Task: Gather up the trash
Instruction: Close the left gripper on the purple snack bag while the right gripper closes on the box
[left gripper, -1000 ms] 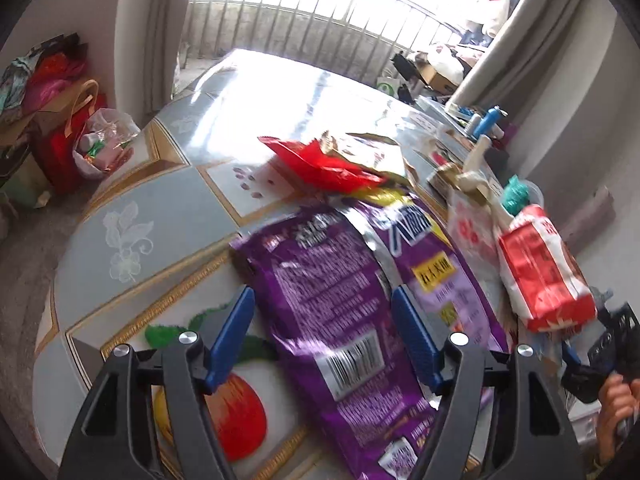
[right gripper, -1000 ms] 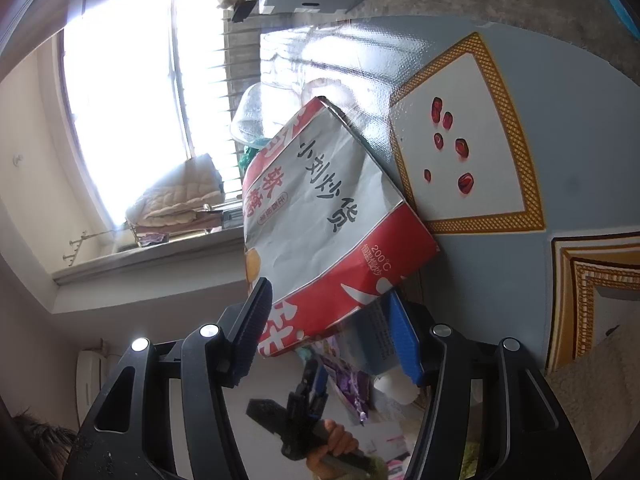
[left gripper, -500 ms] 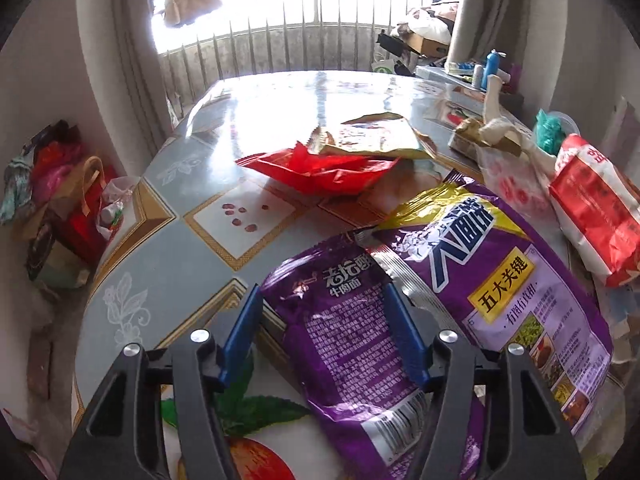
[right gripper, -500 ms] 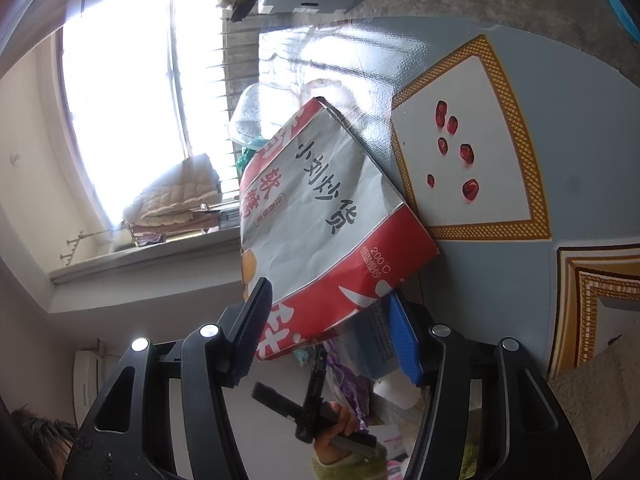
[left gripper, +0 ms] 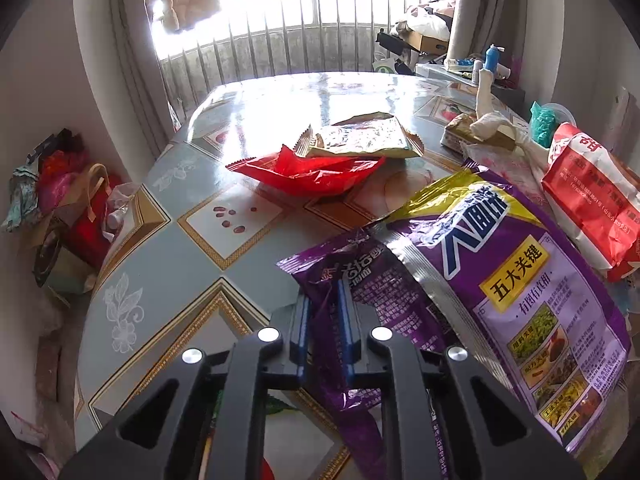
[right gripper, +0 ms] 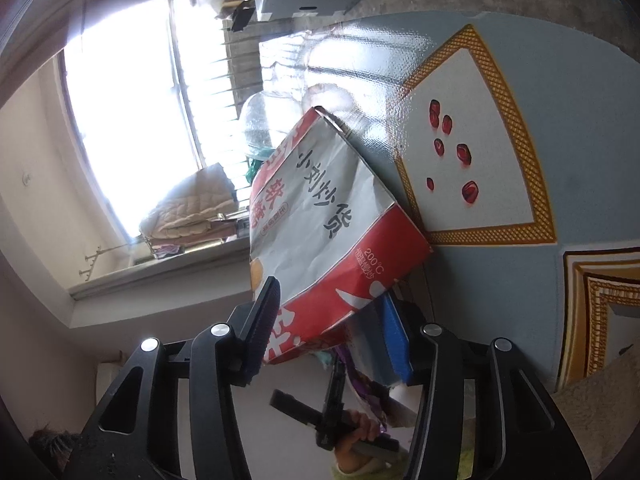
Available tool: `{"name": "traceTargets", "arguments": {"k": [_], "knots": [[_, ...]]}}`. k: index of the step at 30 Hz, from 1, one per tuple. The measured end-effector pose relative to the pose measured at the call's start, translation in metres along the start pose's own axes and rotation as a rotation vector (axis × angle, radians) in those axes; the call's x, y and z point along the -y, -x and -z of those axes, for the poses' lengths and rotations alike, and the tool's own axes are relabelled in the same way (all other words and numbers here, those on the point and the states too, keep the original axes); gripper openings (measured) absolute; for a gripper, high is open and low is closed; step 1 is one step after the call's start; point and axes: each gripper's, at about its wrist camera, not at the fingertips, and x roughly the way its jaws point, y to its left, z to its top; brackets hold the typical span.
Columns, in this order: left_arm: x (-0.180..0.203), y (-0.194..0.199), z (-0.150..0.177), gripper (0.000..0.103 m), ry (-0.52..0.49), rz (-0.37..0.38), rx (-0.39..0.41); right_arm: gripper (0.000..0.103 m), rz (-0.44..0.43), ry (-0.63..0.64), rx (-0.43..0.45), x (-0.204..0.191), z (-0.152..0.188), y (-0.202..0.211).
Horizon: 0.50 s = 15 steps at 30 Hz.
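My left gripper (left gripper: 324,300) is shut on the near edge of a large purple noodle wrapper (left gripper: 492,280), which lies crumpled on the patterned table (left gripper: 168,248). Behind it lie a red wrapper (left gripper: 308,172) and a gold foil wrapper (left gripper: 360,140). A red and white paper bag (left gripper: 588,196) stands at the right. My right gripper (right gripper: 332,316) is shut on that red and white bag (right gripper: 320,216), holding it by its bottom end above the table (right gripper: 560,80). The left gripper's handle (right gripper: 332,412) shows below it.
At the table's far right are a box with a white cloth (left gripper: 480,128), a teal item (left gripper: 542,124) and bottles (left gripper: 490,60). Bags of clutter (left gripper: 60,200) sit on the floor at left. A railing and window (left gripper: 300,32) lie beyond the table.
My left gripper has closed from wide open onto the purple wrapper's edge, bunching it. The right gripper and its bag have barely moved.
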Motion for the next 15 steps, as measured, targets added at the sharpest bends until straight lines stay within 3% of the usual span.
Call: {"name": "traceTargets", "arguments": {"k": [9,15], "knots": [[-0.007,0.021,-0.003,0.006,0.058,0.070,0.047,0.006,-0.117,-0.106,-0.031,0.024,0.000,0.000],[-0.018,0.058,-0.015,0.006,0.096,0.097,0.134,0.000,-0.231,-0.091,-0.070,0.018,0.000,0.001]]}}
